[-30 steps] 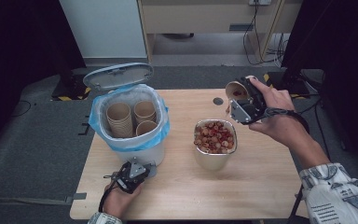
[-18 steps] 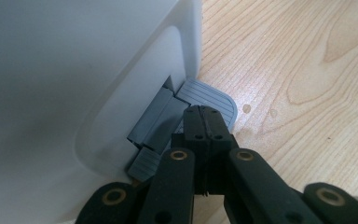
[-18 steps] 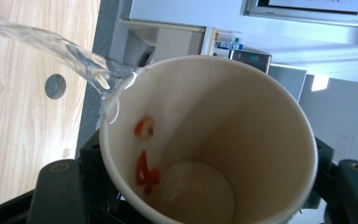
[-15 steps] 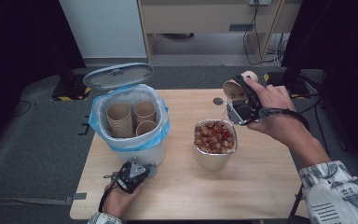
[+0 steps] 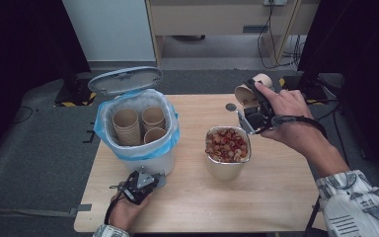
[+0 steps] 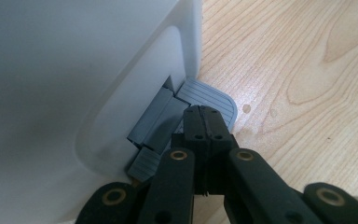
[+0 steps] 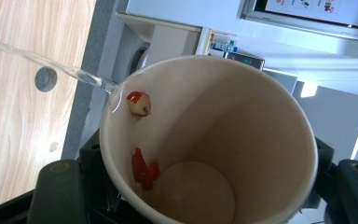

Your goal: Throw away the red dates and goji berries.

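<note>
- A paper cup (image 5: pixel 247 93) is gripped by the right gripper (image 5: pixel 254 116) and held tipped above the far right part of the wooden table (image 5: pixel 276 197), beyond the metal bowl of red and pale fruit pieces (image 5: pixel 227 146).
- Two red scraps (image 7: pixel 142 135) are seen stuck to the cup's inner wall.
- The left gripper (image 6: pixel 204 120) is clenched with nothing between its jaws, its tips set on the grey pedal (image 6: pixel 209 98) of the white bin (image 5: pixel 140 133).
- Stacked paper cups (image 5: pixel 126 126) are held in the bin, which is lined with a blue bag; its lid (image 5: pixel 124 80) is raised.
</note>
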The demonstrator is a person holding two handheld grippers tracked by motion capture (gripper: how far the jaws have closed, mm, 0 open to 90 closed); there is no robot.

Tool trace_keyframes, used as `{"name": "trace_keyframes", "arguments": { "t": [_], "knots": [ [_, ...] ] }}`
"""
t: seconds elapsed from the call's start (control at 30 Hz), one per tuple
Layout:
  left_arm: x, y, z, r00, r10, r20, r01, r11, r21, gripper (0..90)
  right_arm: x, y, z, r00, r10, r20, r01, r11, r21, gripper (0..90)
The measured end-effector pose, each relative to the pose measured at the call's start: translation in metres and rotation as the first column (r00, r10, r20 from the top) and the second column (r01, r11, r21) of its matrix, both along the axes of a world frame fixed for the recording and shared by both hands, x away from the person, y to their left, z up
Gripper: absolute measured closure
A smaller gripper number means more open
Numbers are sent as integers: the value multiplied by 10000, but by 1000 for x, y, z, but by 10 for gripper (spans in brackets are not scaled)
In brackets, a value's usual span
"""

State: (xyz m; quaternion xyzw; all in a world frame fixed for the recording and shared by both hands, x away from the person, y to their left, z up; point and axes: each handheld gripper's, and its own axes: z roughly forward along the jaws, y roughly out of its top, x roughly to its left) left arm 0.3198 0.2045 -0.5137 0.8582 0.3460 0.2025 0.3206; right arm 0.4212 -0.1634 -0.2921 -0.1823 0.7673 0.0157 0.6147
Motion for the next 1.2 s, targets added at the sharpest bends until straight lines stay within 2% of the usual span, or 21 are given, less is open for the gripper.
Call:
{"name": "trace_keyframes", "arguments": {
  "t": [0.33, 0.37, 0.4, 0.43, 0.7, 0.77, 0.83, 0.87, 0.9, 0.93, 0.97, 1.0, 1.03, 1.07, 1.13, 1.2],
  "knots": [
    [0, 0, 0, 10000, 2, -3, -2, 10000, -1, 897, -3, 7, 4, 9996, 158, 216, -153, 9996, -257, 285],
    [0, 0, 0, 10000, 2, -5, -2, 10000, -2, 897, -3, 9, 3, 9995, 233, 226, -225, 9991, -366, 284],
    [0, 0, 0, 10000, 1, -5, -1, 10000, -6, 897, -5, 12, 0, 9994, 199, 290, -174, 9962, -852, 285],
    [0, 0, 0, 10000, 1, -5, -1, 10000, -6, 897, -4, 12, -2, 9993, 202, 321, -169, 9948, -1008, 285],
    [0, 0, 0, 10000, -5, -14, 5, 10000, -18, 897, -2, 13, -5, 9979, 293, 585, -200, 9880, -1533, 285],
    [0, 0, 0, 10000, -3, -11, 3, 10000, -13, 897, -4, 17, -6, 9970, 406, 661, -279, 9828, -1826, 285],
    [0, 0, 0, 10000, -9, -10, 9, 10000, -12, 897, -4, 17, -5, 9970, 385, 665, -258, 9828, -1827, 285],
    [0, 0, 0, 10000, -10, -8, 10, 10000, -12, 897, -3, 16, -3, 9959, 308, 851, -141, 9817, -1899, 285],
    [0, 0, 0, 10000, -10, -8, 10, 10000, -12, 897, -3, 16, -3, 9959, 308, 851, -141, 9817, -1899, 285],
    [0, 0, 0, 10000, -10, -14, 10, 10000, -16, 897, -3, 16, -4, 9957, 301, 871, -120, 9793, -2022, 284],
    [0, 0, 0, 10000, -10, -14, 10, 10000, -16, 898, -3, 17, -8, 9952, 302, 931, -76, 9721, -2343, 285],
    [0, 0, 0, 10000, -11, -16, 11, 10000, -16, 897, -3, 19, -13, 9945, 437, 950, -146, 9577, -2874, 284],
    [0, 0, 0, 10000, -11, -16, 11, 10000, -16, 897, -3, 19, -13, 9945, 437, 950, -146, 9577, -2874, 284],
    [0, 0, 0, 10000, -8, -15, 8, 10000, -13, 897, -3, 20, -19, 9956, 474, 807, -211, 9537, -3002, 285],
    [0, 0, 0, 10000, -6, -16, 6, 10000, -15, 897, -2, 21, -18, 9955, 462, 821, -220, 9615, -2740, 284],
    [0, 0, 0, 10000, -9, -13, 9, 10000, -21, 897, -2, 23, -17, 9945, 464, 934, -185, 9598, -2800, 285]
  ]
}}
